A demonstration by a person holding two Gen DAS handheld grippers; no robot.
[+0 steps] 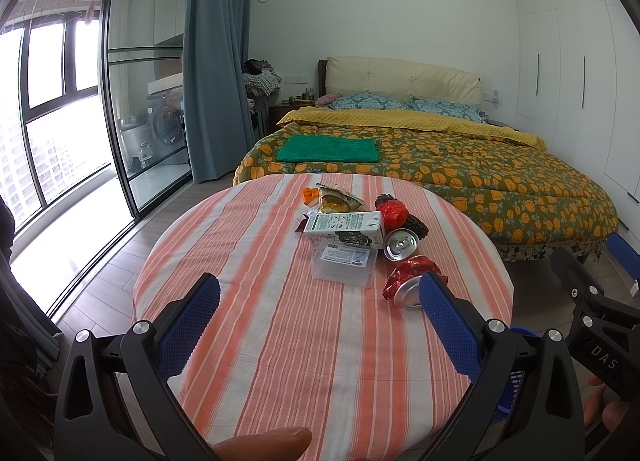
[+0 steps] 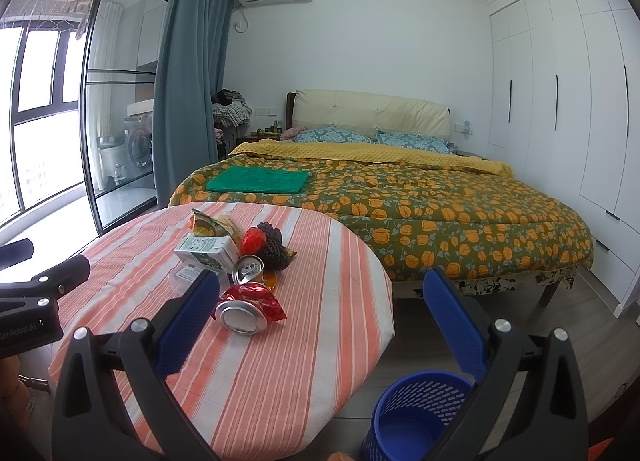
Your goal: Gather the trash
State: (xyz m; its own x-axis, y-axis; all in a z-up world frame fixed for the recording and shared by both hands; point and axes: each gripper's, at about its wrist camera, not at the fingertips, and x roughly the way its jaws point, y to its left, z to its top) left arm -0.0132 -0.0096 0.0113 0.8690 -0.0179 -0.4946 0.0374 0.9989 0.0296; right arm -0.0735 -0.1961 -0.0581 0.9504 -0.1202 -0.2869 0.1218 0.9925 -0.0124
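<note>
A pile of trash lies on the striped round table [image 1: 280, 341]: a crushed red can [image 1: 408, 281] [image 2: 244, 307], a second can [image 1: 400, 245] [image 2: 248, 269], a green-white carton [image 1: 344, 227] [image 2: 208, 251], a clear plastic box [image 1: 346, 265], a snack wrapper [image 1: 336, 201] [image 2: 208, 223] and a red-and-dark wrapper [image 1: 396, 215] [image 2: 266, 243]. My left gripper [image 1: 320, 293] is open and empty, short of the pile. My right gripper [image 2: 320, 293] is open and empty, over the table's right edge; its left finger [image 2: 192, 313] is beside the crushed can. A blue mesh bin [image 2: 416, 417] stands on the floor below.
A bed [image 2: 400, 213] with a flowered quilt and a folded green cloth [image 2: 260, 181] stands behind the table. White wardrobes [image 2: 580, 121] line the right wall. A glass sliding door [image 1: 132, 101] and a blue curtain [image 1: 216, 61] are at the left.
</note>
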